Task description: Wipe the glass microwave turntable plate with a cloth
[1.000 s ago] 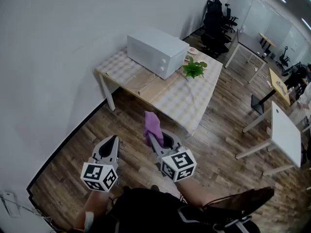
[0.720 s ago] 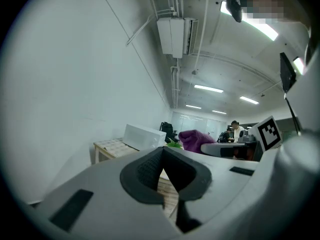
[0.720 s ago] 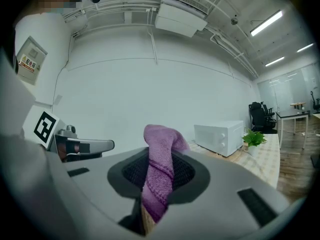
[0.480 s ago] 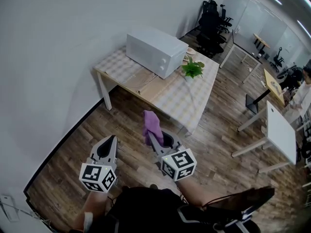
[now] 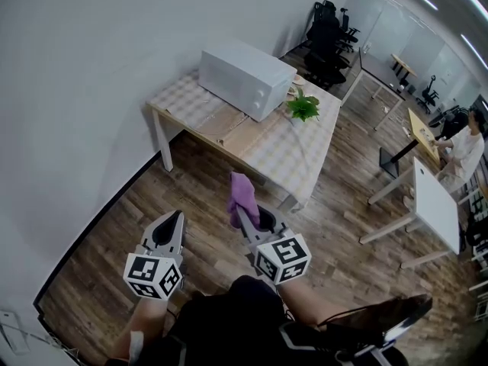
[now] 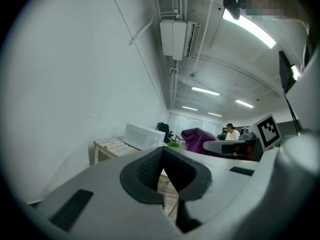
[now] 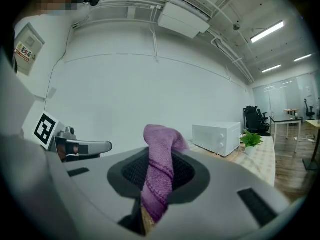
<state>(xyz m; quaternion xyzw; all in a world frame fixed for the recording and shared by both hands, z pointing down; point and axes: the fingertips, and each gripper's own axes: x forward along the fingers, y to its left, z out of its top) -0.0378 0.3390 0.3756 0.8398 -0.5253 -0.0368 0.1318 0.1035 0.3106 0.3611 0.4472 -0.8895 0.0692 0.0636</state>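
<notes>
Person facing a table (image 5: 191,101) bearing a closed white microwave (image 5: 245,78).
Microwave at twelve o'clock, well apart from both grippers; glass plate unseen, presumably inside. Right gripper (image 5: 245,213), slightly nearer, clamps an upright purple cloth (image 5: 242,193); left gripper (image 5: 178,218) is clenched, empty.

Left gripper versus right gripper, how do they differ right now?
The right gripper is shut on a purple cloth that stands up out of its jaws; the left gripper holds nothing. The left gripper's jaws meet each other, while the right gripper's jaws press on the cloth. Both are held over the wooden floor, pointing toward the table with the microwave.
</notes>
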